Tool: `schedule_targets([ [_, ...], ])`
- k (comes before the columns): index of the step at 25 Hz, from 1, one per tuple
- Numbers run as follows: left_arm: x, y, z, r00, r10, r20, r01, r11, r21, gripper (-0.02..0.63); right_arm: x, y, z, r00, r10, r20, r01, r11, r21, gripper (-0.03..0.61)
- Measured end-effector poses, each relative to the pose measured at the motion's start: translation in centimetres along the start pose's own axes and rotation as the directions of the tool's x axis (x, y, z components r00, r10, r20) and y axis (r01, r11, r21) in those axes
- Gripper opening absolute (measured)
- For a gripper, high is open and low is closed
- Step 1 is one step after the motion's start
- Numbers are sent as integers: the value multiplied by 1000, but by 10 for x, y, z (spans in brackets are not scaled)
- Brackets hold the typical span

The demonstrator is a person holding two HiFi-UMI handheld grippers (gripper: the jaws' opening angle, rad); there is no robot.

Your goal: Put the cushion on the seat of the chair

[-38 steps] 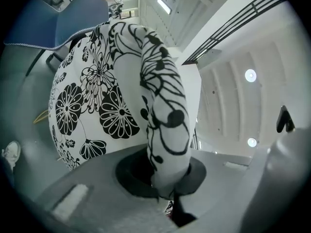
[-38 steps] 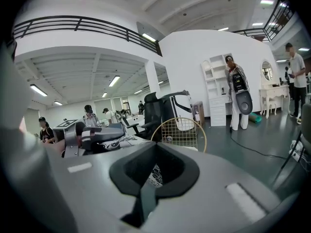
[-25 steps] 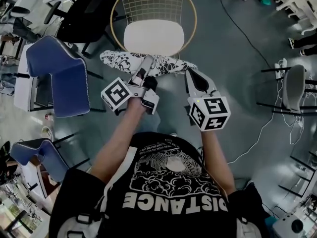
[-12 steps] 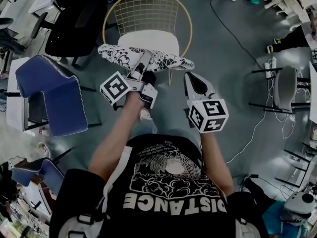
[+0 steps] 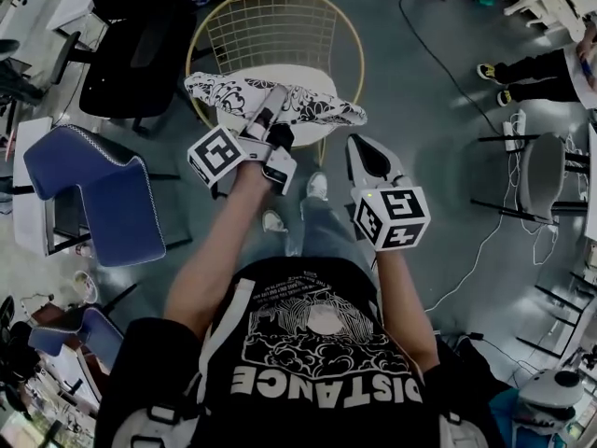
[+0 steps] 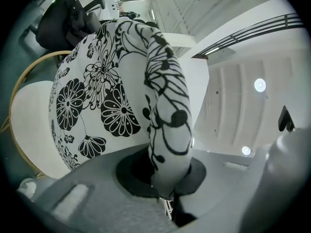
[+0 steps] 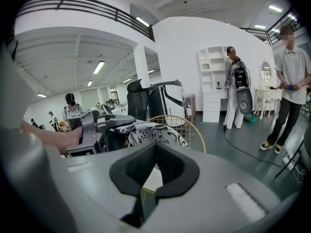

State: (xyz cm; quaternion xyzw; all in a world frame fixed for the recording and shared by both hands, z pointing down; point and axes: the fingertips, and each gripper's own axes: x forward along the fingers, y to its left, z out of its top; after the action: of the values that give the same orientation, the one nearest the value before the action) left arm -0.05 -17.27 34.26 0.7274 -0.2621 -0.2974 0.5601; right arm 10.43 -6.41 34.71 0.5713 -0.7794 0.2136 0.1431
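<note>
A black-and-white floral cushion hangs edge-up over the front of the chair's white seat. The chair has a gold wire back. My left gripper is shut on the cushion's near edge. In the left gripper view the cushion fills the middle, pinched between the jaws, with the white seat behind at the left. My right gripper is beside the cushion's right end, apart from it. It is shut with nothing in it. From there I see the cushion and the chair's wire back.
Blue padded chairs stand at the left and a black office chair at the upper left. A cable runs across the floor at the right, near another chair. People stand at the far right.
Both grippers and the cushion have moved towards the chair. The cushion, in front of the seat a second ago, now overlaps the seat's front.
</note>
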Motion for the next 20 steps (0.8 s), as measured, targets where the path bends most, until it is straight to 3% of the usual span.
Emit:
schedule_targets([
  [8, 53, 12, 20, 999, 0, 34, 0, 1000, -5, 12, 53, -39, 24, 997, 66, -25, -67, 998, -9, -2],
  [13, 79, 15, 26, 999, -39, 30, 39, 999, 7, 12, 83, -64, 28, 994, 98, -53, -98, 995, -8, -2],
  [17, 70, 37, 24, 999, -52, -5, 52, 998, -18, 12, 95, -67, 17, 989, 116, -92, -116, 993, 3, -2],
  [20, 43, 77, 14, 999, 0, -43, -2, 998, -56, 12, 102, -63, -4, 982, 127, -138, -125, 992, 20, -2],
])
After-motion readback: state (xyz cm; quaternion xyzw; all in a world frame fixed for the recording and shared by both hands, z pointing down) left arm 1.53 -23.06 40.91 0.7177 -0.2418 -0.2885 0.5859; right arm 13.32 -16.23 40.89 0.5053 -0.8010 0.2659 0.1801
